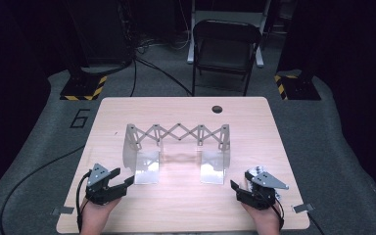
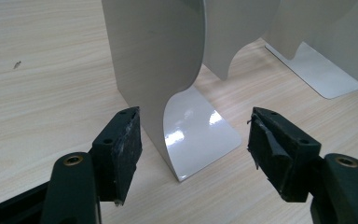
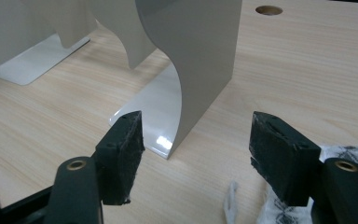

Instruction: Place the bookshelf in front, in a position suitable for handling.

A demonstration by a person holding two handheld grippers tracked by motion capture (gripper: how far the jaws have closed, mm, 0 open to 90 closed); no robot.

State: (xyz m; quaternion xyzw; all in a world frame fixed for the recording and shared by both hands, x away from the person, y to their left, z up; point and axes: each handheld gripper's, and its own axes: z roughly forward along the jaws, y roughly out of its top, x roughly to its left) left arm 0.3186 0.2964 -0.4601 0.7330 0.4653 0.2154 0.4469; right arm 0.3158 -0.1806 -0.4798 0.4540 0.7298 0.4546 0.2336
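Wood surface (image 1: 254,122) carries an extendable metal bookend rack (image 1: 177,147), stretched out mid-surface. Left claw (image 1: 127,182) spread, empty, just short of rack's left end plate (image 2: 163,65). Right claw (image 1: 235,186) spread, empty, near right end plate (image 3: 200,60). Crumpled tissue (image 3: 303,205) under right claw.

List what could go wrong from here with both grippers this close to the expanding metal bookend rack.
1. The left gripper has its jaws open around the left end plate; closing off-centre could tip or slide the bookend rack.
2. Uneven pushing from the right gripper may skew the scissor lattice.
3. The crumpled tissue beside the right gripper could get caught.
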